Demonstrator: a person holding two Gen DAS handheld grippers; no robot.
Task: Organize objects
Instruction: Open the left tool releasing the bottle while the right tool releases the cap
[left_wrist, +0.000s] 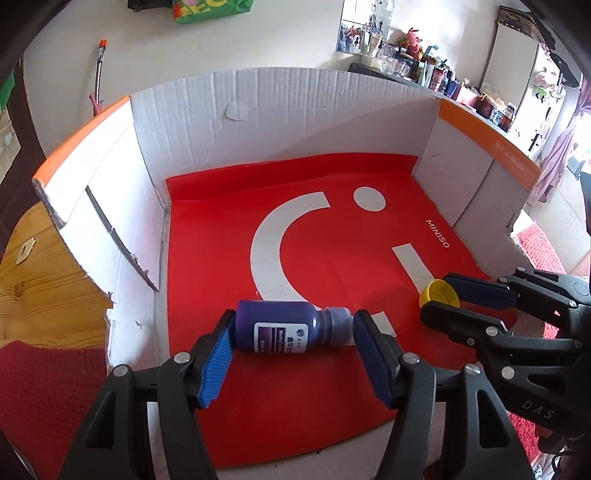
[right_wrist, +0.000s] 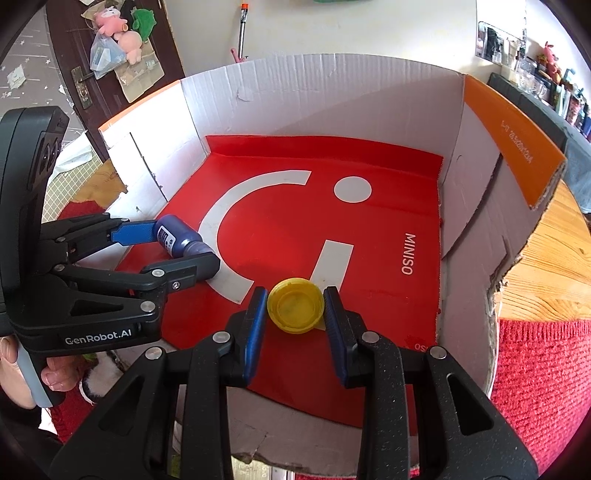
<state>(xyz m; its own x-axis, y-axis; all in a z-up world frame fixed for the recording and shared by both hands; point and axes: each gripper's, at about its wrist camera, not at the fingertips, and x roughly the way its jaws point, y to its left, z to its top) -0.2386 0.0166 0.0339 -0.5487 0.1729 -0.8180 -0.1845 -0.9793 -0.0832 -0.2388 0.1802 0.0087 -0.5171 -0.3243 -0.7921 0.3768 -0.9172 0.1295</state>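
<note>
Bottle (left_wrist: 284, 326) lying between left hand-held gripper (left_wrist: 291, 332) jaws, unclamped | right hand-held gripper (right_wrist: 295, 304) clamps yellow cap (right_wrist: 295, 311)

Corrugated cardboard box (left_wrist: 295, 110), torn edges; matt red bag (left_wrist: 332, 258) liner; glossy plastic bottle (left_wrist: 284, 326), paper label; yellow plastic cap (right_wrist: 295, 310) at 3 o'clock.

1. The cardboard box (left_wrist: 280, 110) is open on top – entry from above is free; its white walls close the far side and both flanks
2. The far half of the red mat (left_wrist: 332, 206) lies bare
3. Near the front, the purple bottle (left_wrist: 284, 328) lies on its side between the left gripper (left_wrist: 291, 345) fingers
4. The yellow cap (right_wrist: 295, 310) and right gripper (right_wrist: 295, 314) fill the near right – the two grippers stand close together
</note>
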